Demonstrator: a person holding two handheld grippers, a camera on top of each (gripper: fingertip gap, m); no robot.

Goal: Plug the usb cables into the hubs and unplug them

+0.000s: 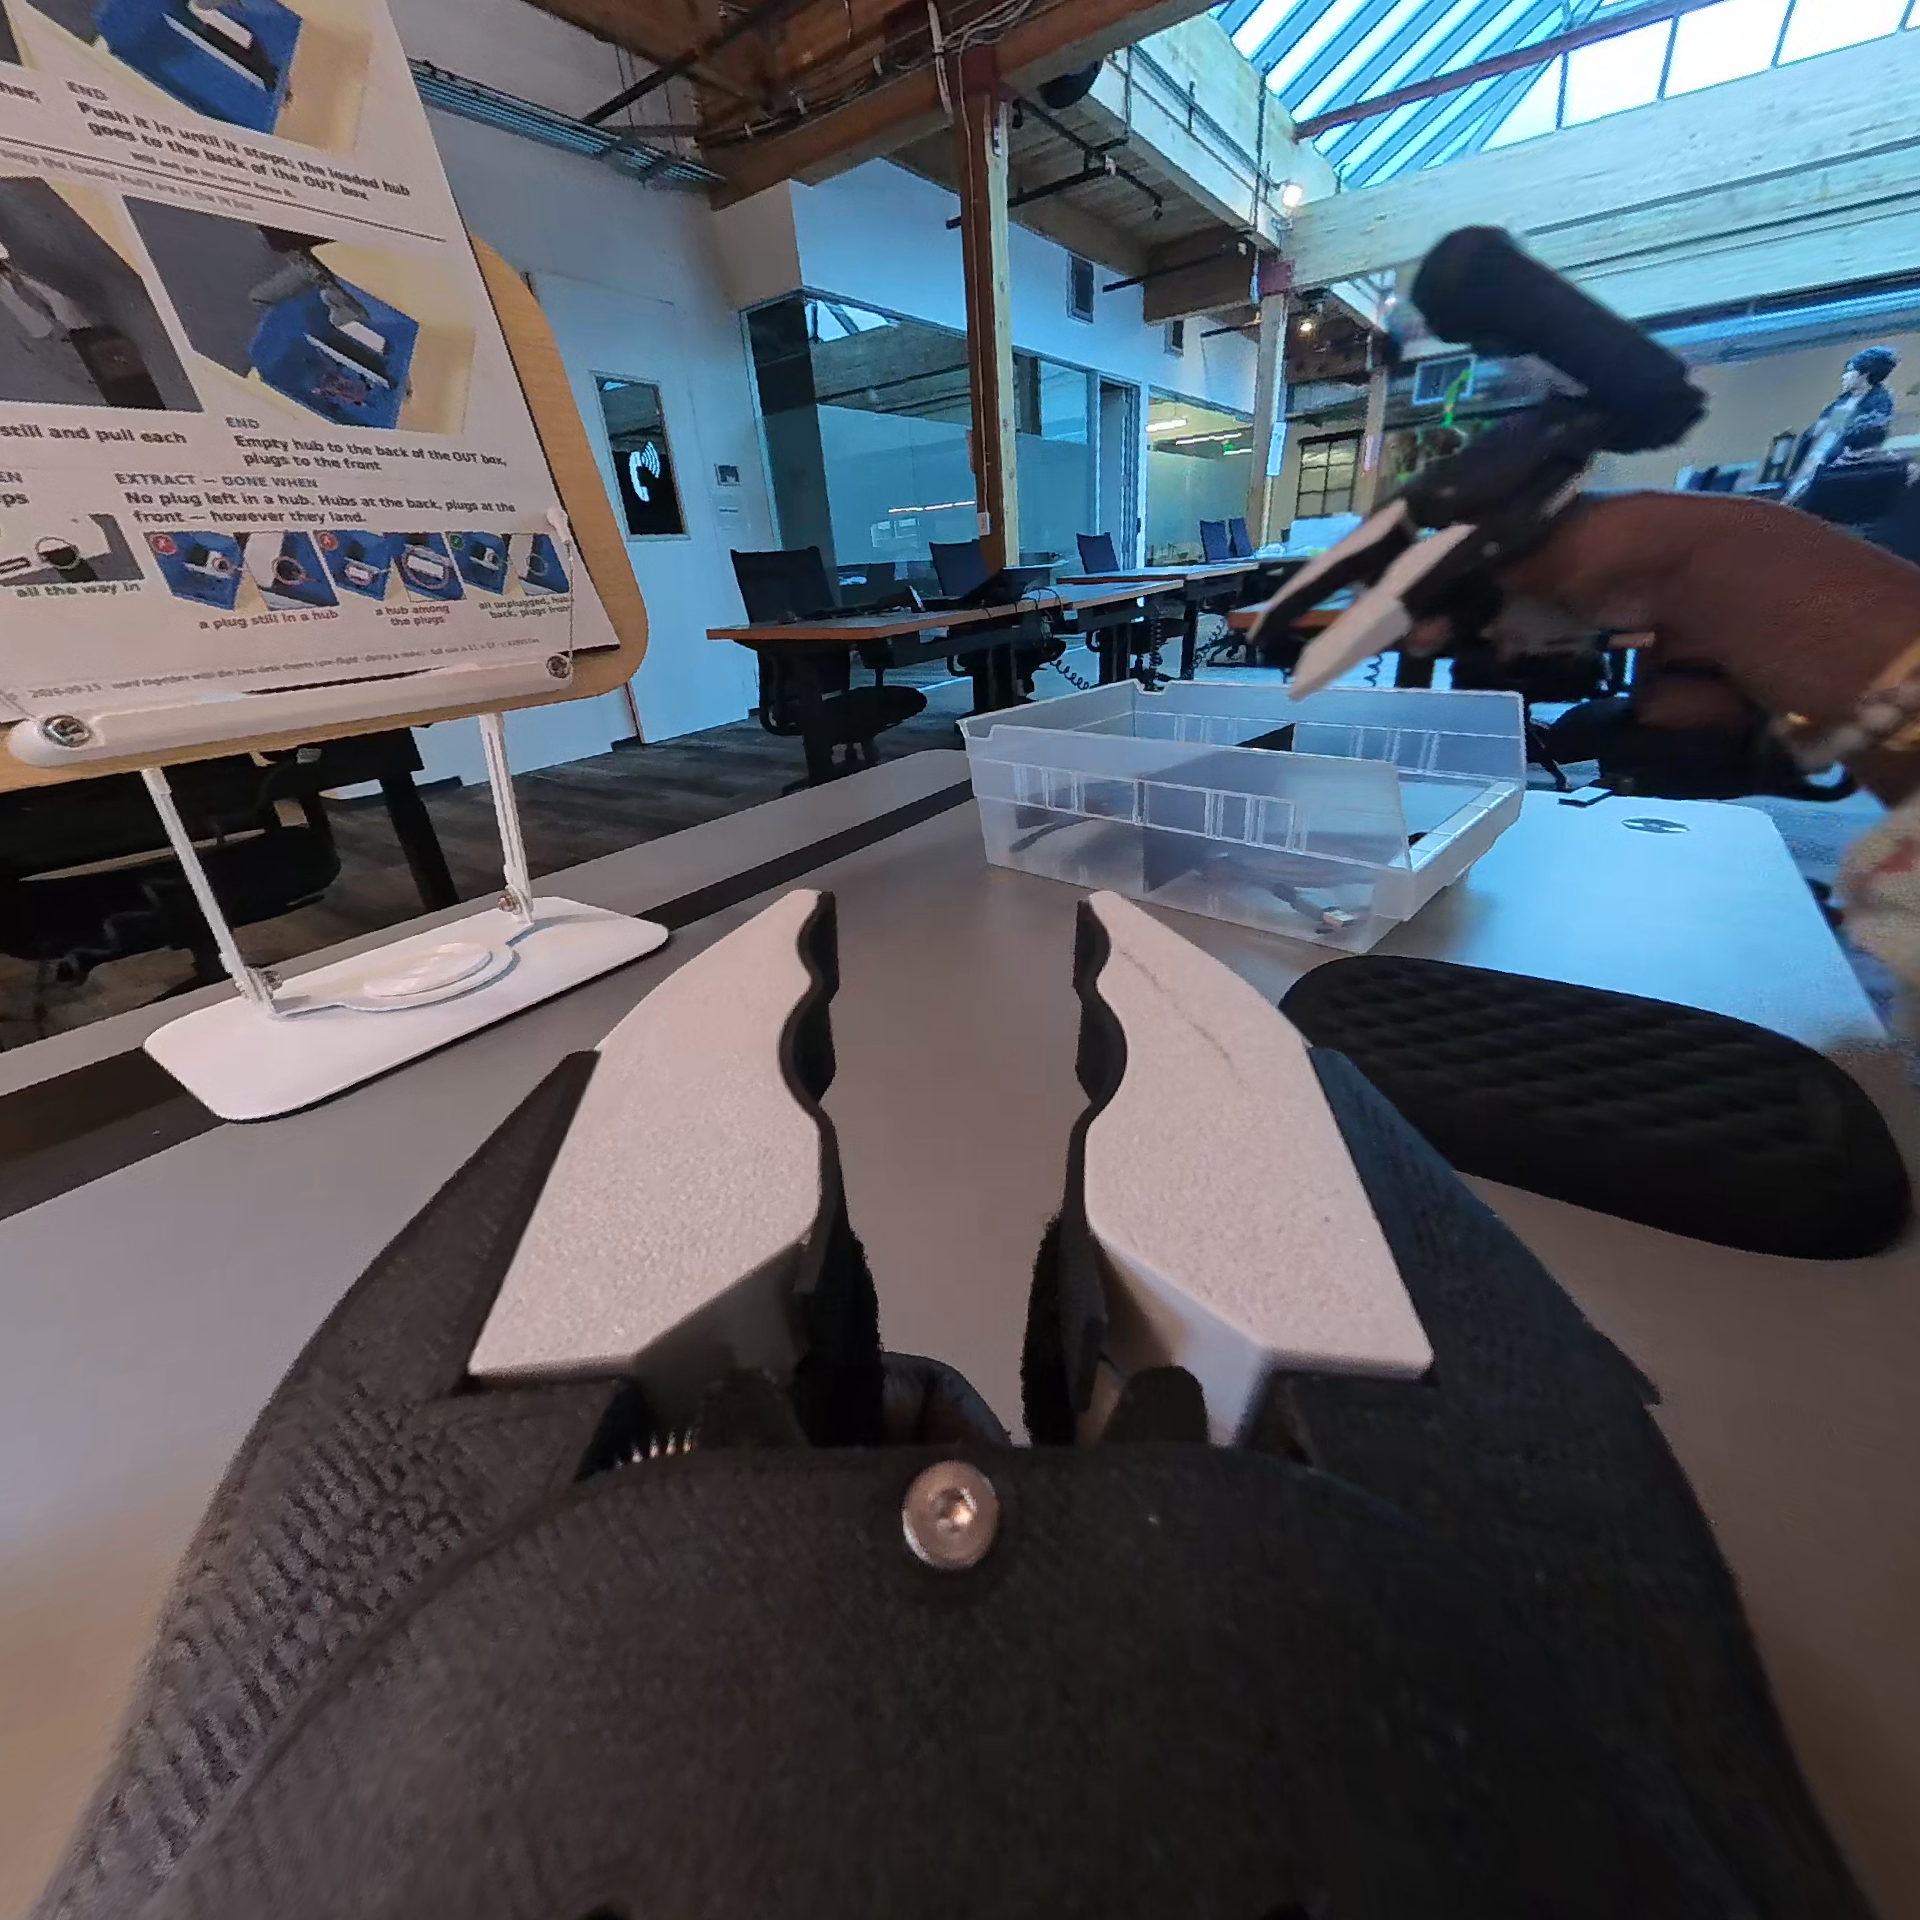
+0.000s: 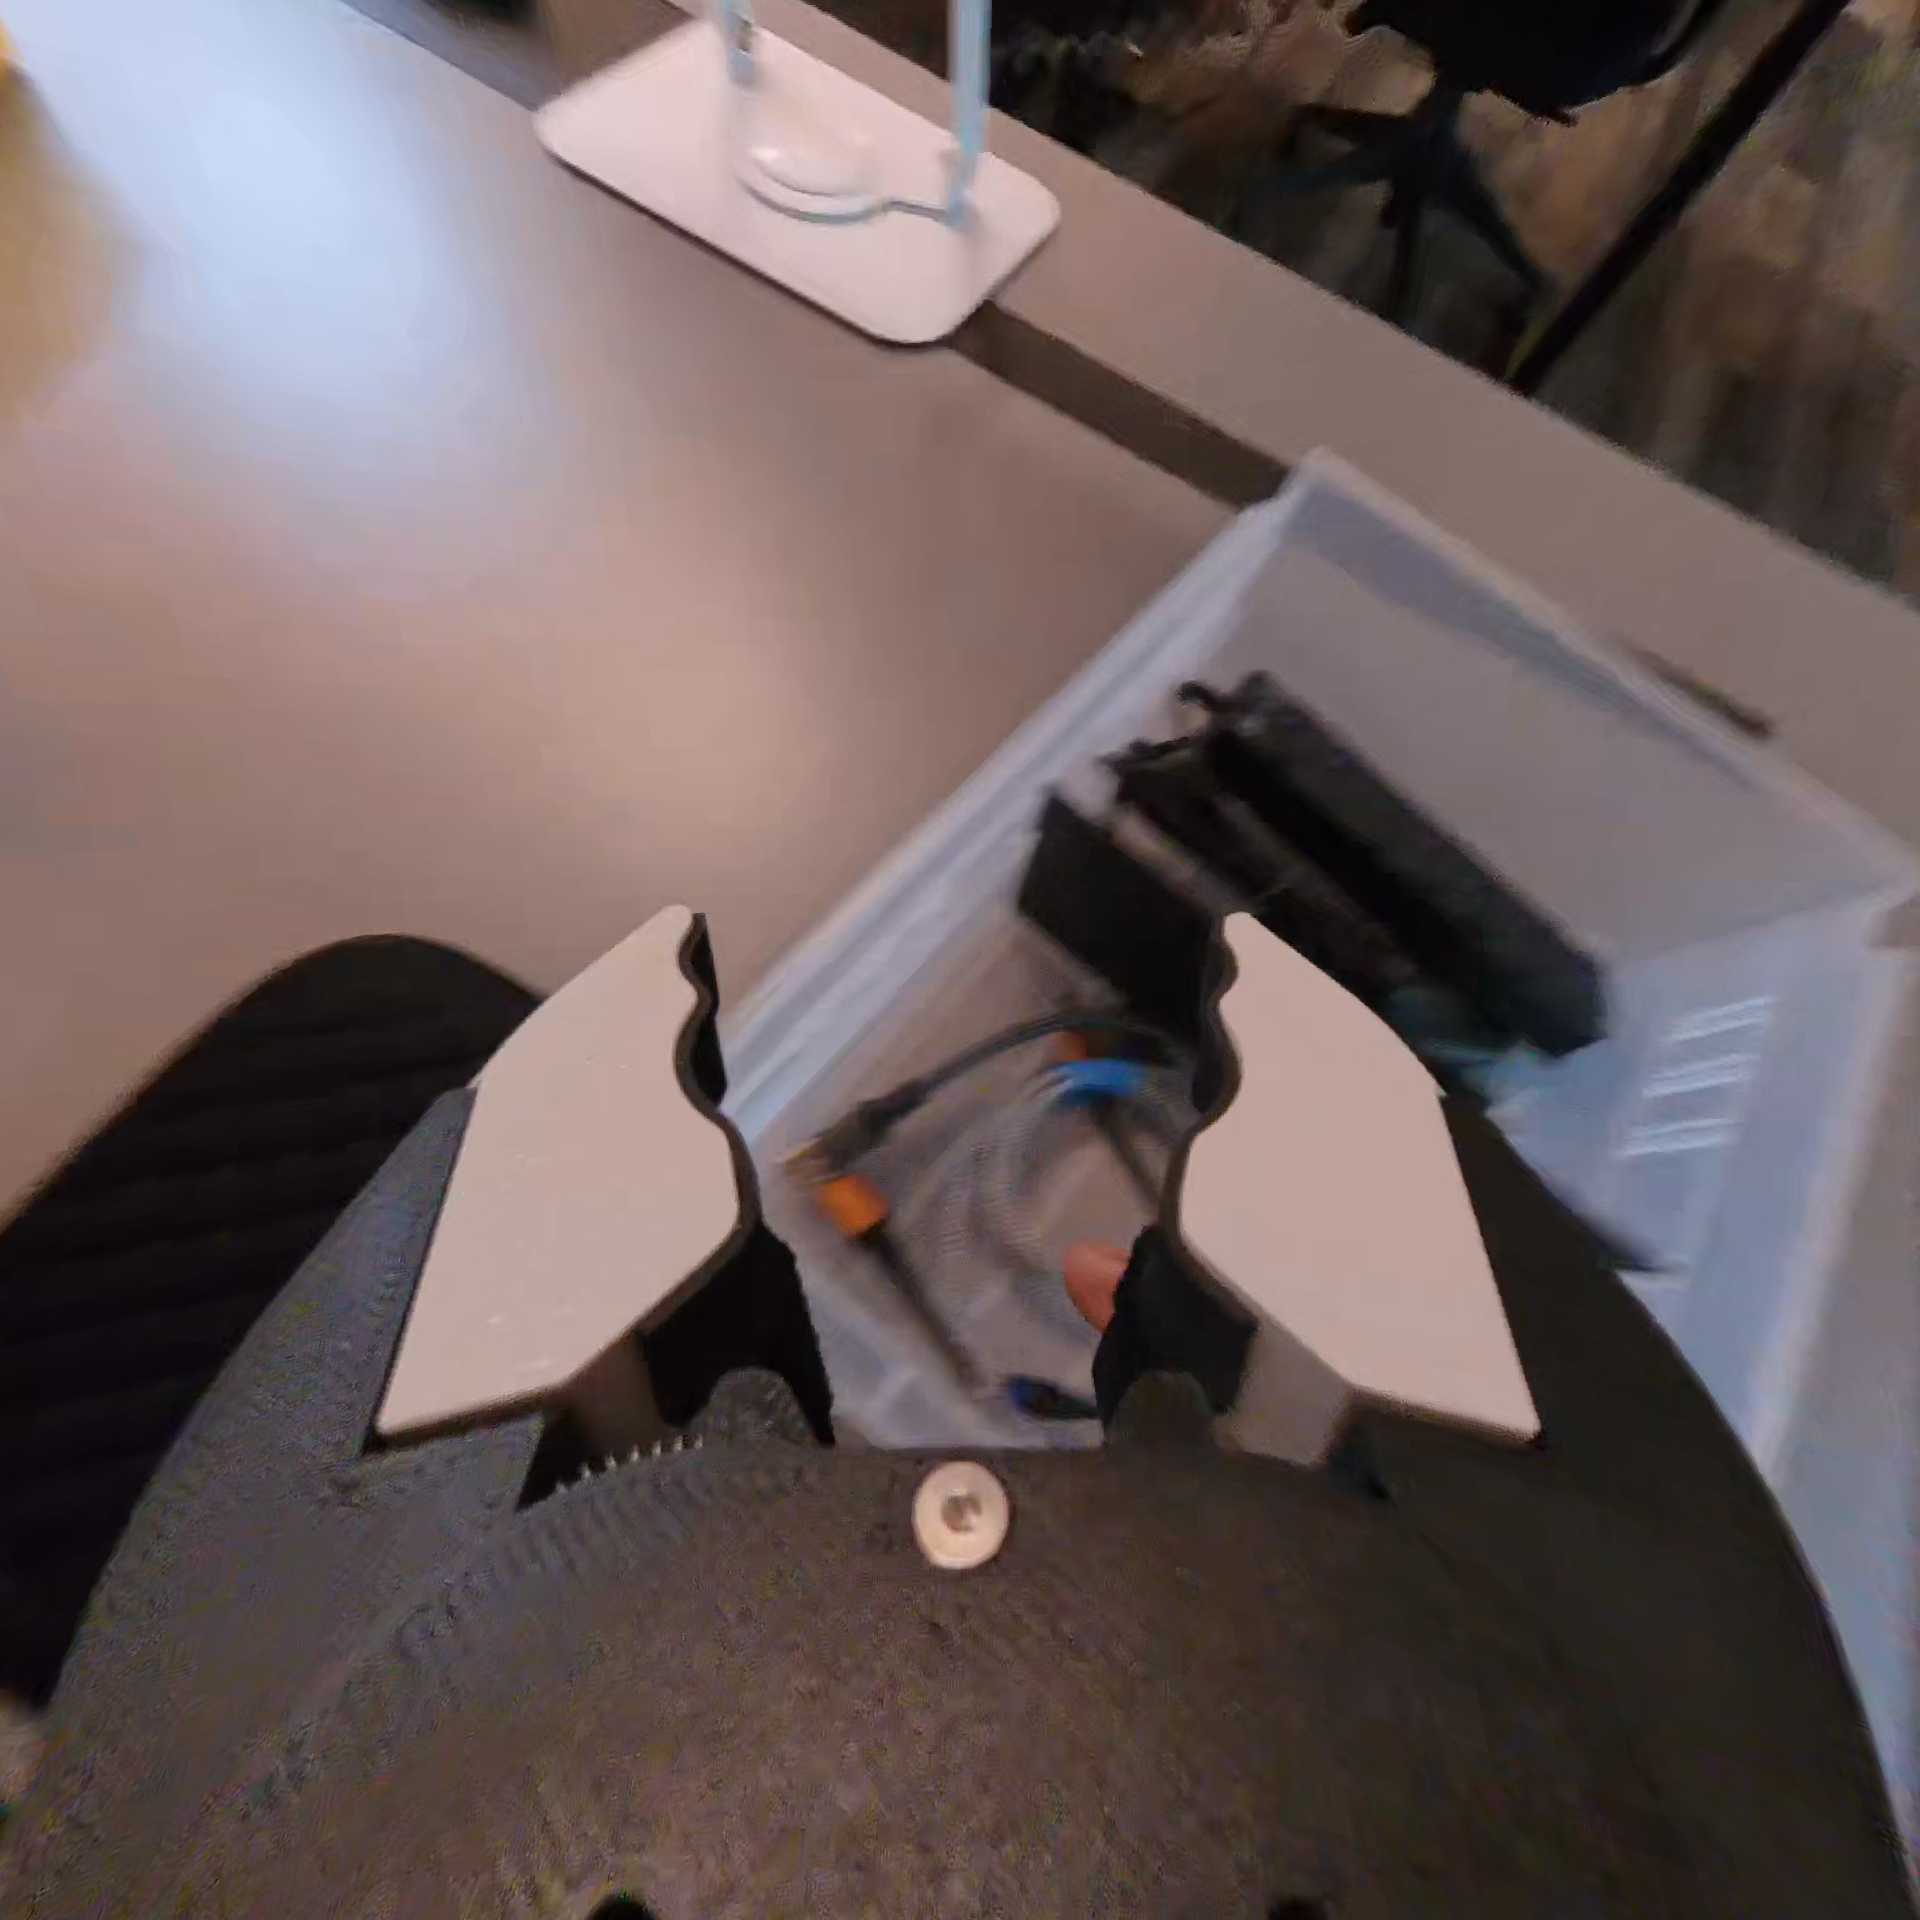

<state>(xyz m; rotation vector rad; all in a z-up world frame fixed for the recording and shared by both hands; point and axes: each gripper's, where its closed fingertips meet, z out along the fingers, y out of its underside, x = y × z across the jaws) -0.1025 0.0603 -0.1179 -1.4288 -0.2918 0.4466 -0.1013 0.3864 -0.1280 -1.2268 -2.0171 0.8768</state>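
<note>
A clear plastic bin stands on the grey table. In the right wrist view the bin holds coiled USB cables with an orange plug and a blue plug in its near compartment. Black hubs lie behind a black divider. My right gripper is open and empty, held in the air over the bin and pointing down into the cable compartment. It also shows in the left wrist view. My left gripper is open and empty, low over the table, short of the bin.
A black mesh pad lies on the table right of my left gripper, in front of the bin; it also shows in the right wrist view. An instruction board on a white stand stands at the left. The table's far edge runs behind the bin.
</note>
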